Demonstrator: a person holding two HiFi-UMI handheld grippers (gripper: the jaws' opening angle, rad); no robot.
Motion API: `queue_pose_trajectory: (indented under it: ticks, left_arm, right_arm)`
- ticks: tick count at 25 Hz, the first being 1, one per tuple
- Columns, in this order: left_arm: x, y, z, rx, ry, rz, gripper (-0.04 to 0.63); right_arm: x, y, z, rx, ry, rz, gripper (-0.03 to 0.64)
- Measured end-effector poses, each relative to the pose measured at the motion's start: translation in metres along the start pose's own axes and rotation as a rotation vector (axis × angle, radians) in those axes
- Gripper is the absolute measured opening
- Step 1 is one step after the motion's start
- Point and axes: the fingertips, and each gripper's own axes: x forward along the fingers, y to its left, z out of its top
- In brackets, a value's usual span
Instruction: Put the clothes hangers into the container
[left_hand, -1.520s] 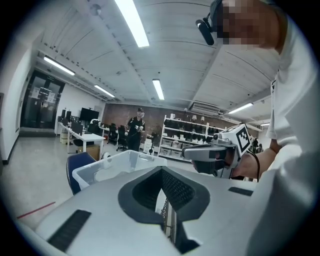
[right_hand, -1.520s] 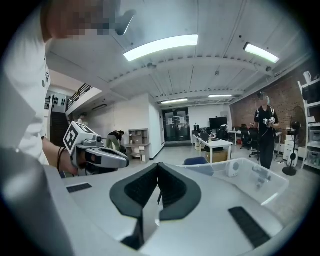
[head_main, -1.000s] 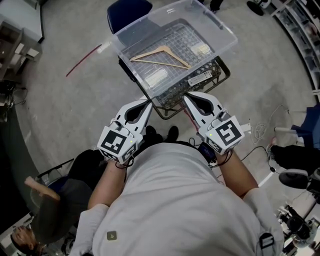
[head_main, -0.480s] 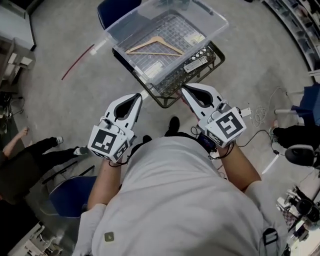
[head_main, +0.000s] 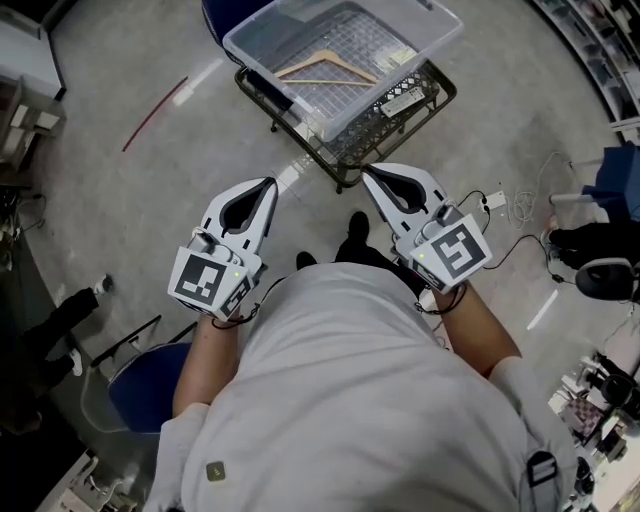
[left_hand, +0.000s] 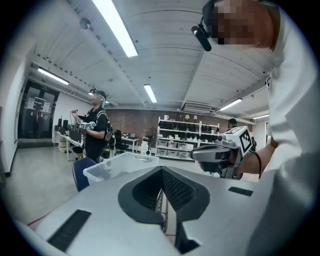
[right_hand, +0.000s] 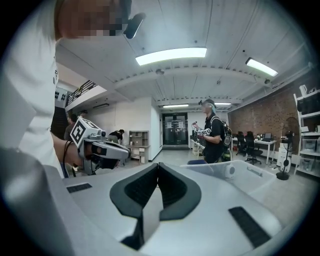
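Observation:
A clear plastic container (head_main: 432, 20) rests on a black wire cart (head_main: 400, 112) at the top of the head view. One wooden clothes hanger (head_main: 325, 68) lies flat inside it. My left gripper (head_main: 266, 186) and right gripper (head_main: 369, 175) are held side by side in front of my chest, short of the cart, both shut with nothing between the jaws. In the left gripper view the left gripper (left_hand: 161, 170) points towards the container (left_hand: 120, 167), with the right gripper (left_hand: 220, 152) to its right. In the right gripper view the right gripper (right_hand: 158, 165) has the container (right_hand: 240, 180) ahead on its right.
A red stick (head_main: 153, 113) lies on the grey floor at the left. A blue chair (head_main: 150, 385) stands at my lower left, cables (head_main: 510, 215) and an office chair base (head_main: 600, 275) at the right. A person (left_hand: 95, 132) in black stands beyond the container.
The cart and container have slid towards the top of the view as I backed away. Both grippers have come away from the cart's edge, still shut. A bystander at the lower left has moved off.

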Motion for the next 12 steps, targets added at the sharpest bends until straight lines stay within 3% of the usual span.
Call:
queue_pose_trajectory:
  ticks: [12]
  left_arm:
    - [-0.075,0.007,-0.02,0.006,-0.025,-0.021,0.017]
  right_arm:
    - [0.006,0.08,-0.017,0.027,0.018,-0.047,0.02]
